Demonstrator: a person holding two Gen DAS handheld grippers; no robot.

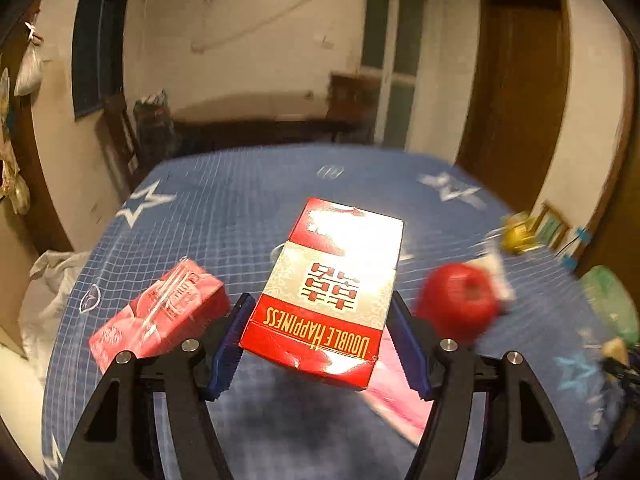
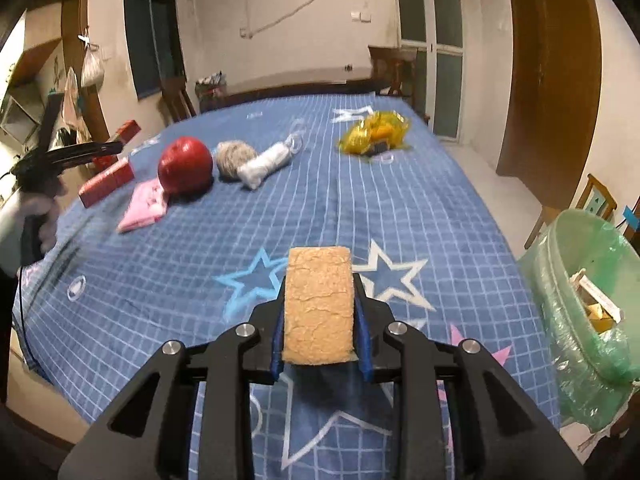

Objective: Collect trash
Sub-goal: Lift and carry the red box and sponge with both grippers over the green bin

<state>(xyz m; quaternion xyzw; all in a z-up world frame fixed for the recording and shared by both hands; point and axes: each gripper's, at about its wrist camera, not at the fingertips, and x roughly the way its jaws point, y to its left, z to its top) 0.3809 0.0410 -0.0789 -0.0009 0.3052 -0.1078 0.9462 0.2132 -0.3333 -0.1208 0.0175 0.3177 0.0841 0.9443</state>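
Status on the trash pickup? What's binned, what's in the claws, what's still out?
Done: the green-lined bin already holds some boxes and scraps. In hand: the left claw is clamped on the Double Happiness box; the right claw is clamped on a tan sponge-like block. Left on the blue cloth: apple, pink packet, red carton, fuzzy ball, white roll, yellow wrapper.

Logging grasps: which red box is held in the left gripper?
The red-and-silver Double Happiness carton, between the left gripper fingers; the plain red carton lies beside it.
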